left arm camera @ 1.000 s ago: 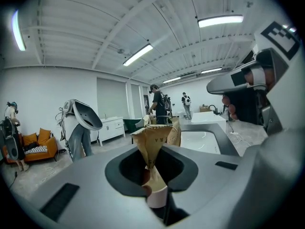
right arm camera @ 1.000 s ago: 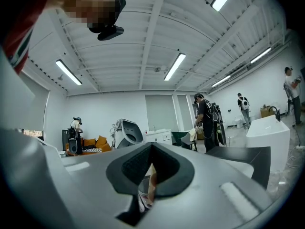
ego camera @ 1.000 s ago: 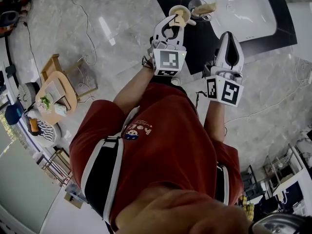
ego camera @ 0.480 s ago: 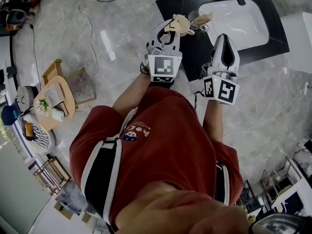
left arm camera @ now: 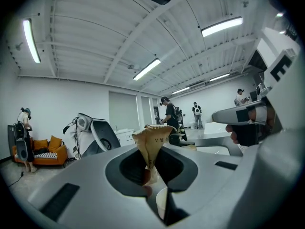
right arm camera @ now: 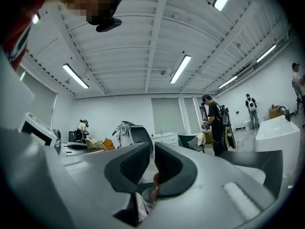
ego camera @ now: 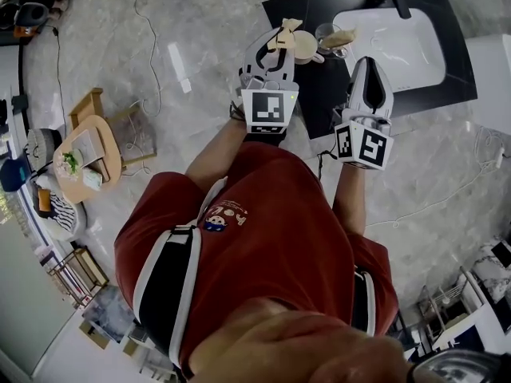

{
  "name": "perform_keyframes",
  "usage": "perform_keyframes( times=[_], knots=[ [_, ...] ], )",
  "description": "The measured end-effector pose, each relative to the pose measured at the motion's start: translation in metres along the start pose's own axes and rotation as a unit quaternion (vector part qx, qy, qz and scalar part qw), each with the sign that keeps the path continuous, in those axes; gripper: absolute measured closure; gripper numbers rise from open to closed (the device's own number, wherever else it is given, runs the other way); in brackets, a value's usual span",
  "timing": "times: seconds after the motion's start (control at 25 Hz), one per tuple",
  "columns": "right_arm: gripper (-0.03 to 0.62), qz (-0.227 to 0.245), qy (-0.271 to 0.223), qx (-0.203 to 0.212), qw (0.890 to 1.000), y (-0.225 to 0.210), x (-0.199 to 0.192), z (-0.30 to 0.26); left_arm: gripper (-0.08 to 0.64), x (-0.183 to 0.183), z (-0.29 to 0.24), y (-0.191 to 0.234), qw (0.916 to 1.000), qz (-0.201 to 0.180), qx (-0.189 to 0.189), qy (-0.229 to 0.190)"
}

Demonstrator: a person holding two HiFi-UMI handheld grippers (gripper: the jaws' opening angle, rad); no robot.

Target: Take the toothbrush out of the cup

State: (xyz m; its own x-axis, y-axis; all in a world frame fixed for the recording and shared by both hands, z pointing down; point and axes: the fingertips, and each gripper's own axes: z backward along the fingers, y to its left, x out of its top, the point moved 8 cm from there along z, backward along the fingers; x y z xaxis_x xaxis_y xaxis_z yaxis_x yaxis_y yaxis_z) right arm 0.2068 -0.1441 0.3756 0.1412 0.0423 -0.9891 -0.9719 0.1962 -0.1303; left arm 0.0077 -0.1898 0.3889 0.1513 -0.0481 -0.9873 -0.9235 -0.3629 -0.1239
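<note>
My left gripper (ego camera: 275, 45) is shut on a toothbrush in a tan paper wrapper (ego camera: 285, 32), held over the black counter's near edge. In the left gripper view the wrapper (left arm camera: 151, 144) stands upright between the pads of that gripper (left arm camera: 151, 168). A cream cup (ego camera: 306, 48) sits just right of its tip, and its rim (left arm camera: 162, 203) shows below the jaws. My right gripper (ego camera: 369, 64) hovers to the right over the counter. Its jaws (right arm camera: 151, 163) are opening, with a narrow gap and nothing between the pads; a cup rim (right arm camera: 148, 194) shows below them.
A glass (ego camera: 326, 32) with another tan wrapped item (ego camera: 339, 38) stands behind the cream cup. A white basin (ego camera: 399, 34) fills the black counter (ego camera: 319, 94) at the right. A small wooden table (ego camera: 88, 154) and cables lie on the marble floor at the left.
My left gripper has risen with the wrapped toothbrush, which now stands clear above and left of the cream cup. The right gripper has stayed in place.
</note>
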Motion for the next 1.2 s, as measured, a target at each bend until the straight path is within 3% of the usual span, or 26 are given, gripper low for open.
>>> perform_keyframes(
  times=[0.44,1.2],
  knots=[
    [0.438,-0.018,0.071,0.002,0.997,-0.008,-0.044,-0.033,0.518,-0.01,-0.019,0.011,0.9999,0.004,0.01,0.006],
    [0.402,-0.03,0.17,-0.019,0.985,-0.014,-0.11,-0.07,0.518,-0.033,-0.055,0.03,0.9984,0.029,-0.007,0.049]
  ],
)
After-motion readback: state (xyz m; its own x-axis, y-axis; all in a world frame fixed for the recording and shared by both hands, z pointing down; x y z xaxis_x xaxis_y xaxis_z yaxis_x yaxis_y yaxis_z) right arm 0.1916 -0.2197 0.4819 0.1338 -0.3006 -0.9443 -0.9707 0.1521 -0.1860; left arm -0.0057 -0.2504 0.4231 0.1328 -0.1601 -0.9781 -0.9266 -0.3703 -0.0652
